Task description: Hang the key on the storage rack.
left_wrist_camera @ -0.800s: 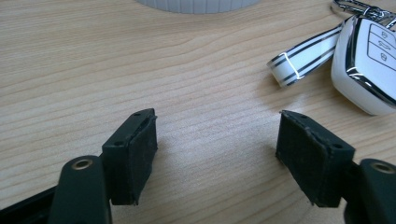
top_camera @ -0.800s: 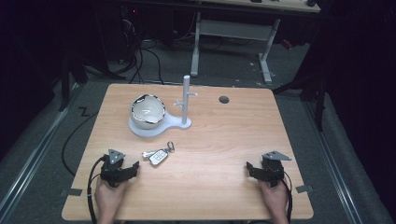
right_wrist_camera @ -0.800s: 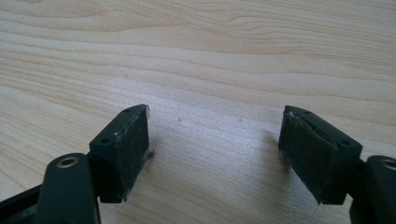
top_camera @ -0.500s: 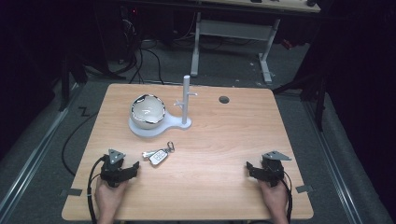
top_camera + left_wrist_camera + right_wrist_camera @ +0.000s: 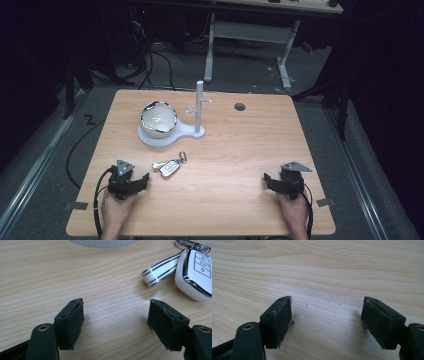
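A white car key fob (image 5: 170, 167) with a striped strap and a metal ring lies on the wooden table (image 5: 240, 150), just right of my left gripper (image 5: 142, 180). In the left gripper view the fob (image 5: 196, 273) and its strap (image 5: 160, 270) lie ahead and to the right of the open, empty gripper (image 5: 116, 315). Behind them a white stand (image 5: 200, 107) with a peg rises from a white base that carries a shiny bowl (image 5: 158, 119). My right gripper (image 5: 270, 180) rests near the table's front right, and its own view shows the gripper (image 5: 327, 315) open over bare wood.
A round dark hole (image 5: 240, 106) is set in the table at the back right. Cables trail from both grippers over the table's front edge. A desk frame (image 5: 250, 30) and cables stand on the floor behind the table.
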The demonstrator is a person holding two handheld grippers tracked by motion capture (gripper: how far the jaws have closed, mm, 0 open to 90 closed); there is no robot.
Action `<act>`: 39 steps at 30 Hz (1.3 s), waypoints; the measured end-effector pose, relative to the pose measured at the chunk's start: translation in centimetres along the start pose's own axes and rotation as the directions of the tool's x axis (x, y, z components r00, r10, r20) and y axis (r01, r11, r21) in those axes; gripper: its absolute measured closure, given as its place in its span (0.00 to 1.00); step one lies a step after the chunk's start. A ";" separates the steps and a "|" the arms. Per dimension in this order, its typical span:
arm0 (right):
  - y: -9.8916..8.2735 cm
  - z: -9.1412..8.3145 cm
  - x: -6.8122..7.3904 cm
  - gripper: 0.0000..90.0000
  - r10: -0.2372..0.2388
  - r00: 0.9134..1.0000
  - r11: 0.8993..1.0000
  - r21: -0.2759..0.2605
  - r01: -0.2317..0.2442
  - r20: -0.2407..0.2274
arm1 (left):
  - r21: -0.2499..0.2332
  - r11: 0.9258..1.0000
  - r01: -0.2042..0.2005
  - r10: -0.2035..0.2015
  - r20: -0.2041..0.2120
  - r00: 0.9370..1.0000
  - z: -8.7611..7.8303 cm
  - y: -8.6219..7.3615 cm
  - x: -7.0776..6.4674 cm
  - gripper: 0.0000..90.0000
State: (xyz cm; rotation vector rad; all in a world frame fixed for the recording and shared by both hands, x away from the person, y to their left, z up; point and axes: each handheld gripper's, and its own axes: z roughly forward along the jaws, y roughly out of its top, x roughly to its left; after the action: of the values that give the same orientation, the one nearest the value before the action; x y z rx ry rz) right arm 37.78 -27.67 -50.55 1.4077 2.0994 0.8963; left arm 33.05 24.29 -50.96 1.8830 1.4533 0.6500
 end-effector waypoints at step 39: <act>0.0 0.0 0.0 0.27 0.000 1.000 1.000 0.000 0.000 0.000 | -0.071 0.997 0.006 0.002 0.120 0.993 -2.4 1.3 -0.1 0.32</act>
State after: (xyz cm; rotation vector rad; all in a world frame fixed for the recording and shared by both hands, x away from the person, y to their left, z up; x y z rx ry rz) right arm 37.76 -27.72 -50.55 1.4082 2.0992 0.8960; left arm 32.09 24.47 -48.43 1.8329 1.3379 0.5698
